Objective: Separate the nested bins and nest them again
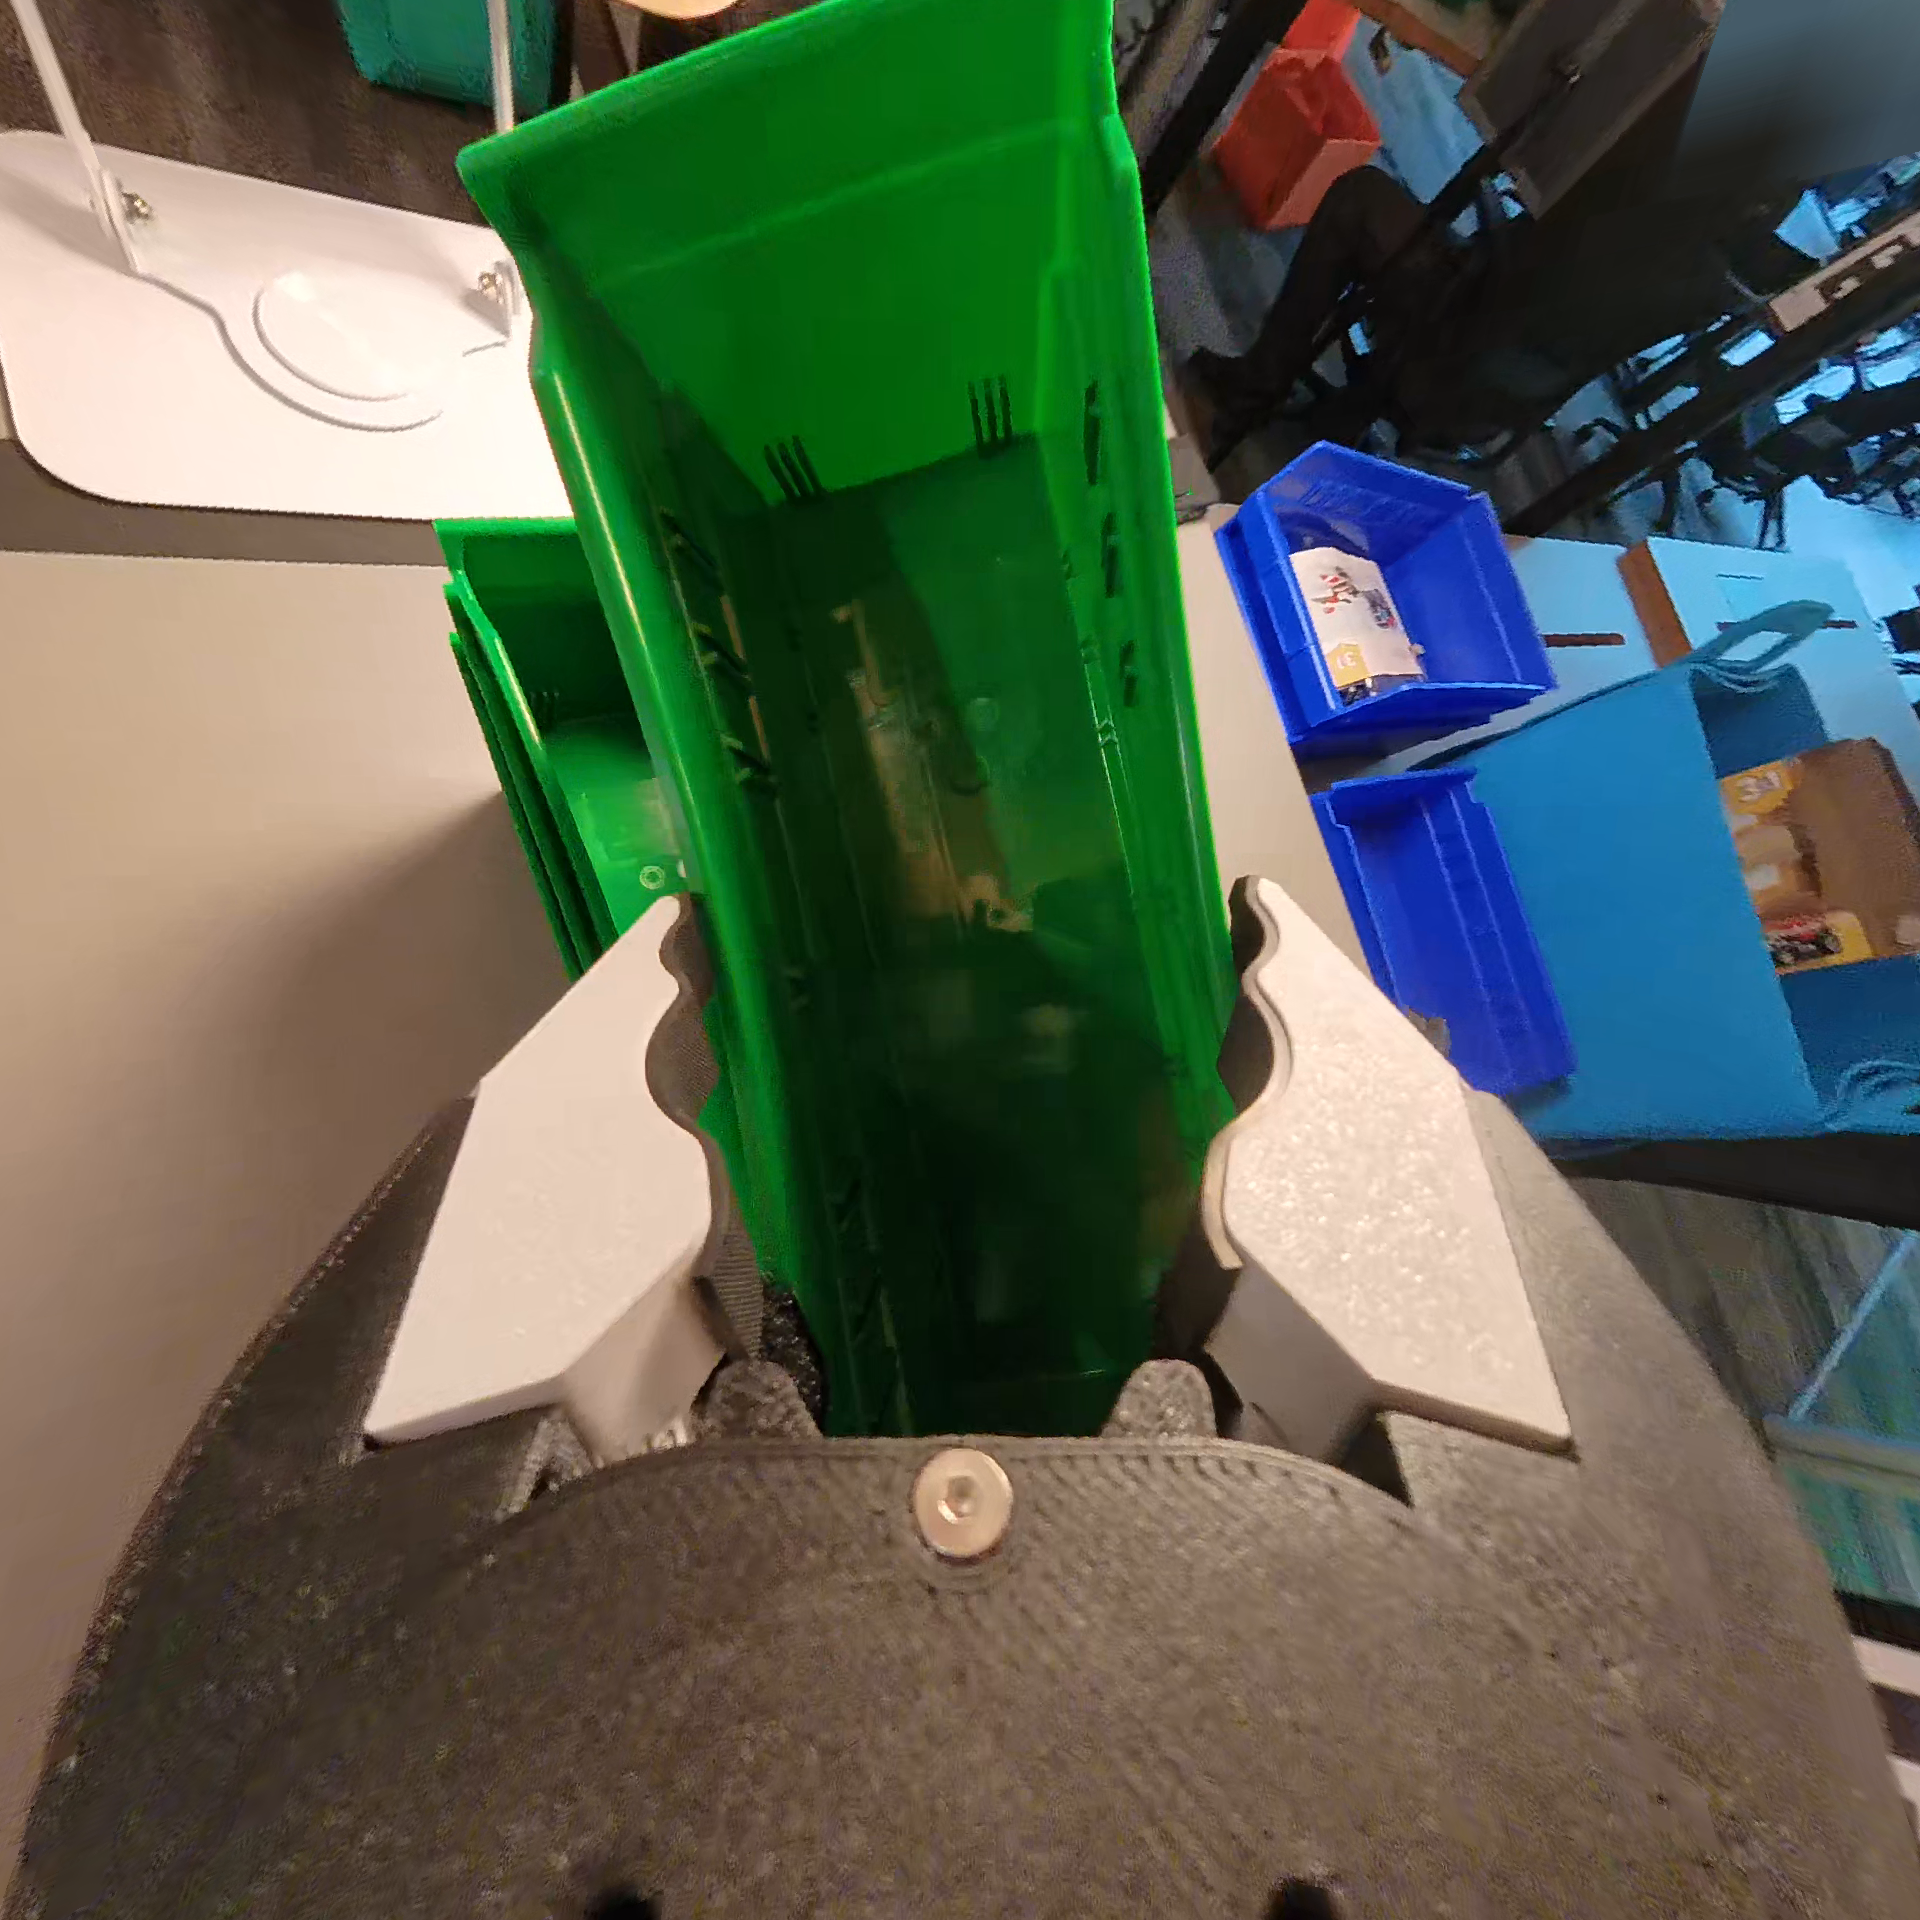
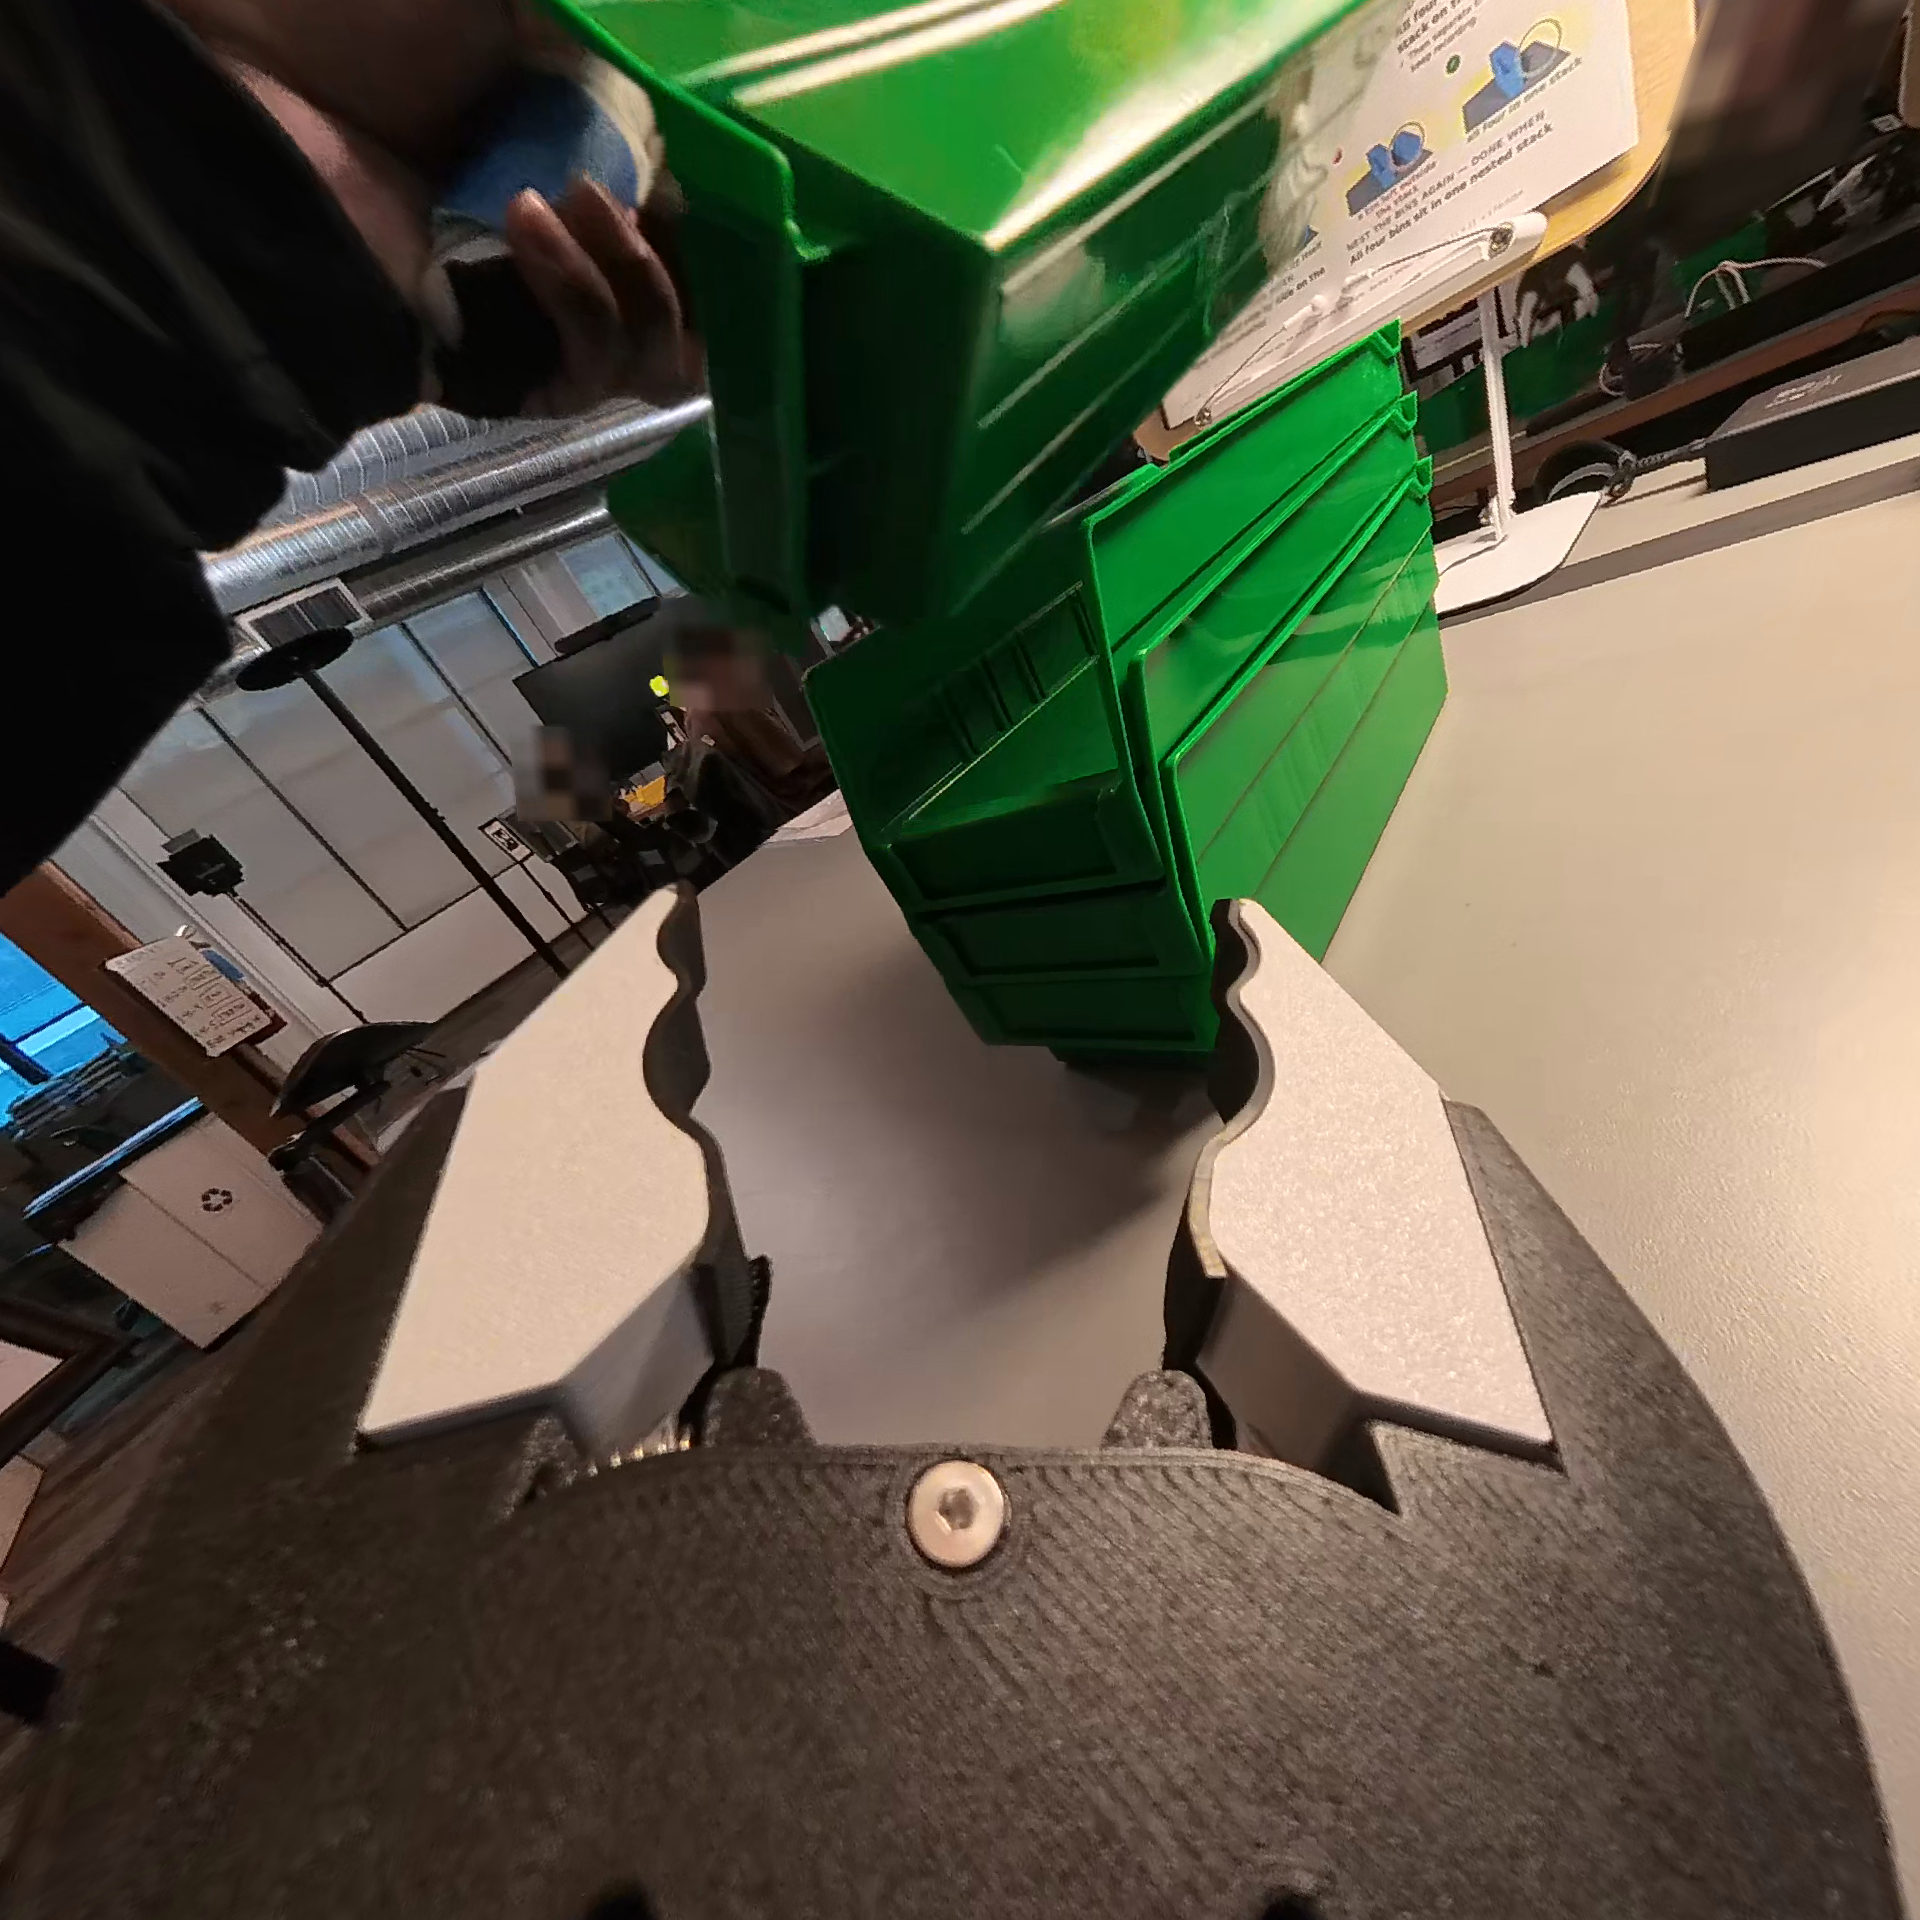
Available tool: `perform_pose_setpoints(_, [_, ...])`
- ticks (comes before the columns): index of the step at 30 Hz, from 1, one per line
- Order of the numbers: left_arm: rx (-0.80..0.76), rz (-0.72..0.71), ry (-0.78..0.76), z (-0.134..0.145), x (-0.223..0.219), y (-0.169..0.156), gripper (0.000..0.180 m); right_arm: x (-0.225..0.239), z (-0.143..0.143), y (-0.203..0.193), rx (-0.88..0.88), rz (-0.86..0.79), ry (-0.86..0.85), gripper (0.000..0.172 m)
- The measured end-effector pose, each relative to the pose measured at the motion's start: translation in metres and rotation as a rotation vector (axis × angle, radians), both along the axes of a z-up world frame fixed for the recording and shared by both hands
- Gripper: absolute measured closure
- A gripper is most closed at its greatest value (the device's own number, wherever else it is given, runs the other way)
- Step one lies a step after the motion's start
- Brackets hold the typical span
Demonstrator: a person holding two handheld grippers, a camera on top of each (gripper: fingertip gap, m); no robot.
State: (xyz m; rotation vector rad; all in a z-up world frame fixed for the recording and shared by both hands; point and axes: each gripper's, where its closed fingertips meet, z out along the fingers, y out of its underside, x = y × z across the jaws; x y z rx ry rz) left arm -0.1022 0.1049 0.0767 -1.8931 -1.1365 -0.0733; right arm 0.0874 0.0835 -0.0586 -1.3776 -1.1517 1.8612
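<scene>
— Where is the lifted bin?

— The green bin sits lengthwise between the fingers of the left gripper; the jaws stand wide and both pads lie against its side walls, so it is held; in the right wrist view it hangs tilted in the air above the stack.

— And the stack?

— Three green bins nested together, standing on the grey table; the held one is apart from them.

— The right gripper?

— Spread wide, low over the table, only bare tabletop between its fingers; the stack stands just beyond its fingertips.
</scene>
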Motion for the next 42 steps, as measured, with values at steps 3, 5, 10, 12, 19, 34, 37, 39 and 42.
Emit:
perform_pose_setpoints(3, [-0.036,0.040,-0.001,-0.011,-0.007,-0.001,0.082,0.001,0.001,0.001,-0.011,0.004,0.005,0.073])
perform_pose_setpoints(5, [-0.063,0.061,0.008,-0.016,-0.011,-0.002,0.082,0.001,0.001,0.001,-0.016,0.007,0.006,0.073])
perform_pose_setpoints(10, [-0.152,0.097,0.033,-0.028,-0.018,-0.007,0.081,0.001,0.001,0.001,-0.023,0.012,0.006,0.073])
perform_pose_setpoints(12, [-0.168,0.106,0.028,-0.031,-0.020,-0.007,0.080,0.001,0.001,0.001,-0.023,0.013,0.007,0.073])
perform_pose_setpoints(19, [-0.231,0.140,0.045,-0.032,-0.023,-0.003,0.079,0.001,0.001,0.001,-0.027,0.017,0.005,0.073])
perform_pose_setpoints(34, [-0.392,0.114,0.137,-0.018,-0.017,0.004,0.078,0.002,0.003,0.002,-0.039,0.022,0.014,0.073])
perform_pose_setpoints(37, [-0.439,0.108,0.172,-0.015,-0.017,0.000,0.079,0.001,0.002,0.001,-0.038,0.023,0.010,0.073])
perform_pose_setpoints(39, [-0.431,0.109,0.155,-0.019,-0.016,0.000,0.079,0.001,0.002,0.001,-0.036,0.024,0.007,0.073])
perform_pose_setpoints(42, [-0.462,0.114,0.143,-0.033,-0.016,-0.002,0.078,0.001,0.002,0.001,-0.039,0.024,0.010,0.073])
